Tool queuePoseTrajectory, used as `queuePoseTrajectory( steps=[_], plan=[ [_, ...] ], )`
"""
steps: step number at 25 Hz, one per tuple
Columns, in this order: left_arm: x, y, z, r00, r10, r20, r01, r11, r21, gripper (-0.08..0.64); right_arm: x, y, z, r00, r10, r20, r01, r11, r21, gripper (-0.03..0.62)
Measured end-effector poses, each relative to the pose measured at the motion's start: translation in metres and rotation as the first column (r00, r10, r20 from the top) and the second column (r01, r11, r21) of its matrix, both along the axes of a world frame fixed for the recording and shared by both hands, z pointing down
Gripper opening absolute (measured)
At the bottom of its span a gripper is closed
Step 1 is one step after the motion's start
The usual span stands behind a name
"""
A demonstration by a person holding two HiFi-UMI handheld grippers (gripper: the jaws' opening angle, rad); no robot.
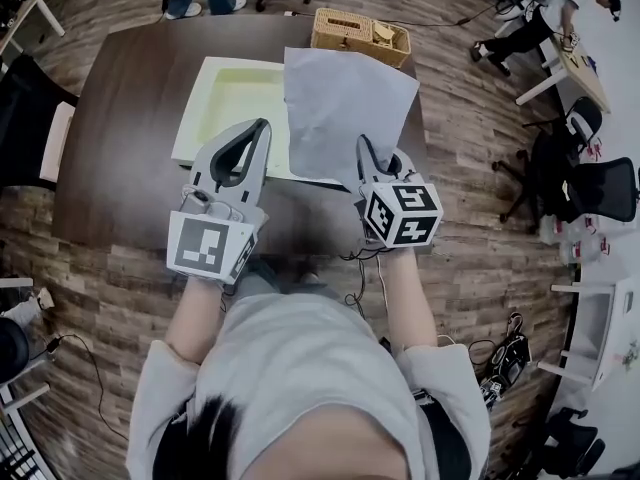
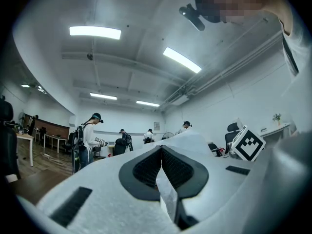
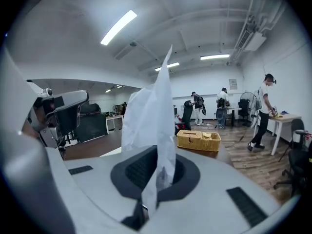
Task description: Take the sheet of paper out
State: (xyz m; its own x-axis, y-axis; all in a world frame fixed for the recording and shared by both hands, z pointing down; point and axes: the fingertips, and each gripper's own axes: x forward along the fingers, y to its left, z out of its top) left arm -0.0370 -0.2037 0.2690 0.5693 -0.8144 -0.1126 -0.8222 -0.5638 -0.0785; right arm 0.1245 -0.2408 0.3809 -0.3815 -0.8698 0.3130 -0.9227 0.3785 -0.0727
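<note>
Paper sheet (image 1: 345, 108) (image 3: 151, 116) hangs lifted above the dark tabletop (image 1: 130, 118), its near edge clamped between the closed fingers of the right gripper (image 1: 378, 163) (image 3: 157, 152). It overlaps the right side of a pale green folder (image 1: 225, 98) lying mid-tabletop. The left gripper (image 1: 255, 133) (image 2: 161, 150) has its fingers together on a thin whitish film (image 2: 166, 194), at the folder's near edge. A wicker basket (image 1: 355, 33) (image 3: 198, 140) sits at the far edge.
</note>
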Motion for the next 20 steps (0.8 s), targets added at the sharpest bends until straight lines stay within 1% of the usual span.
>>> queuePoseTrajectory(
  steps=[8, 20],
  plan=[
    [0.016, 0.015, -0.007, 1.000, 0.001, 0.002, -0.001, 1.000, 0.014, 0.009, 0.015, 0.019, -0.036, 0.998, 0.034, -0.052, -0.028, 0.993, 0.118, 0.015],
    [0.032, 0.030, -0.010, 1.000, -0.008, 0.004, 0.007, 1.000, 0.026, 0.009, 0.032, 0.046, -0.067, 0.994, 0.081, -0.068, -0.062, 0.970, 0.235, 0.015]
  ],
)
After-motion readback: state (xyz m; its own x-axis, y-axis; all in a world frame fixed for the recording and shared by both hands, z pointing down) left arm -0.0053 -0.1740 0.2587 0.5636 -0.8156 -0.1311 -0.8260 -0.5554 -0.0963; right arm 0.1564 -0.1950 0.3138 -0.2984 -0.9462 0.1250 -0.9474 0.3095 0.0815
